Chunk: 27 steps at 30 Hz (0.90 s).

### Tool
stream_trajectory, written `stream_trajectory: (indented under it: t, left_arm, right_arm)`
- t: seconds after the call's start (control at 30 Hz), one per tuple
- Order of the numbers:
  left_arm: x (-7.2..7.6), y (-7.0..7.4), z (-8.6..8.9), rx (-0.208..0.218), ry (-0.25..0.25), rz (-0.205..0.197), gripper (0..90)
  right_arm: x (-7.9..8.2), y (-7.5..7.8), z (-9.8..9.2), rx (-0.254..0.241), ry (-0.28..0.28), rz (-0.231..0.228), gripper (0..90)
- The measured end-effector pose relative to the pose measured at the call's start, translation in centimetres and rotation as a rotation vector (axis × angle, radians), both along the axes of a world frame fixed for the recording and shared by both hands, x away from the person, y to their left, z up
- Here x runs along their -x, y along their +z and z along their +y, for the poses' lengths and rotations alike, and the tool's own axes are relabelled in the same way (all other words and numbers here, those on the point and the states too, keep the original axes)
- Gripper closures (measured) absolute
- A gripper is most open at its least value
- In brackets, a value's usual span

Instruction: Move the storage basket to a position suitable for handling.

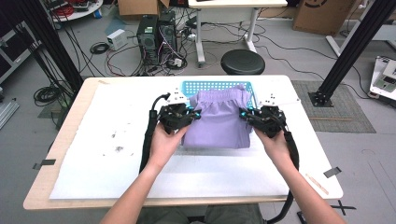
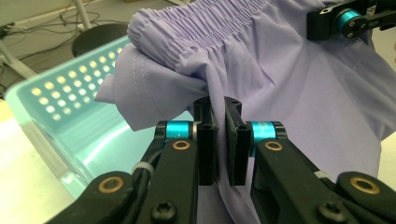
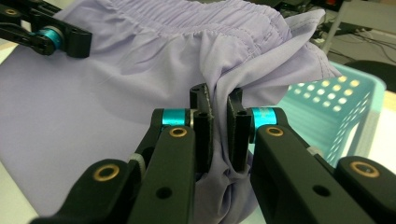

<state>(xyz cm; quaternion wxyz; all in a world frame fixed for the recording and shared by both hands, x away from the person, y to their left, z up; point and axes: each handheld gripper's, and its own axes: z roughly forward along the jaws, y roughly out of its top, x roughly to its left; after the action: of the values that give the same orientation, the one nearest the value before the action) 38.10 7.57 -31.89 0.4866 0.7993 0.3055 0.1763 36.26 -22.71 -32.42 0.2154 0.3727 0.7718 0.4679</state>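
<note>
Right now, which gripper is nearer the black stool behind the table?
Right. The right gripper holds the purple shorts almost straight in front of the stool; the left gripper sits farther to its left.

Wide white table surface (image 1: 112, 163) open left of left gripper (image 1: 195, 115), near edge open too. Bare strip of table free right of right gripper (image 1: 243, 114). Between grippers no passage: lavender garment (image 1: 219, 122) stretches across, clamped at both sides. Behind it teal perforated basket (image 1: 191, 87) blocks far side, garment's waistband draping over its rim. Basket wall stands close beside each gripper's outer flank, tight squeeze there. Person's forearms occupy near centre.
</note>
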Motion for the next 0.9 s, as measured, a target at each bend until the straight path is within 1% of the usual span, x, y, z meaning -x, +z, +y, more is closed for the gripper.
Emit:
stream_trajectory:
  t: [0.1, 0.2, 0.23, 0.3, 0.33, 0.37, 0.47, 0.57, 0.73, 0.77, 0.9]
  left_arm:
    - [-1.2, 0.4, -0.2, 0.006, 0.008, -0.003, 84.9]
    - [-2.2, 0.7, -0.5, 0.006, 0.011, -0.002, 85.0]
    - [-2.4, 0.8, -0.5, 0.002, 0.011, -0.004, 84.9]
    - [-2.7, 0.8, -0.6, 0.007, 0.010, -0.010, 84.9]
    - [-2.7, 0.7, -0.7, 0.014, 0.010, -0.006, 84.9]
    - [-2.8, 0.7, -0.7, 0.006, 0.006, -0.009, 84.9]
    - [-2.9, 0.5, -0.7, -0.001, 0.003, -0.001, 84.9]
    - [-2.9, 0.6, -0.8, 0.005, 0.005, -0.003, 84.9]
    - [-3.0, 0.5, -0.7, 0.002, 0.004, -0.006, 85.0]
    - [-3.1, 0.5, -0.7, 0.009, 0.006, -0.005, 84.9]
    - [-3.5, 0.6, -0.7, 0.008, 0.011, -0.001, 85.0]
  right_arm:
    - [-1.5, 0.3, -0.1, -0.006, -0.010, 0.006, 84.5]
    - [-2.6, 0.4, -0.2, -0.014, -0.025, 0.012, 84.4]
    - [-2.9, 0.5, -0.2, -0.010, -0.027, 0.010, 84.4]
    - [-3.3, 0.5, -0.2, -0.012, -0.033, 0.015, 84.4]
    - [-3.4, 0.5, -0.3, -0.011, -0.031, 0.013, 84.3]
    - [-3.5, 0.5, -0.3, -0.013, -0.032, 0.016, 84.4]
    - [-3.7, 0.5, -0.4, -0.012, -0.030, 0.018, 84.4]
    - [-3.7, 0.6, -0.4, -0.011, -0.032, 0.021, 84.4]
    - [-3.7, 0.6, -0.3, 0.000, -0.033, 0.020, 84.4]
    - [-3.8, 0.6, -0.2, 0.000, -0.032, 0.020, 84.4]
    - [-4.1, 0.7, -0.2, 0.004, -0.033, 0.019, 84.4]
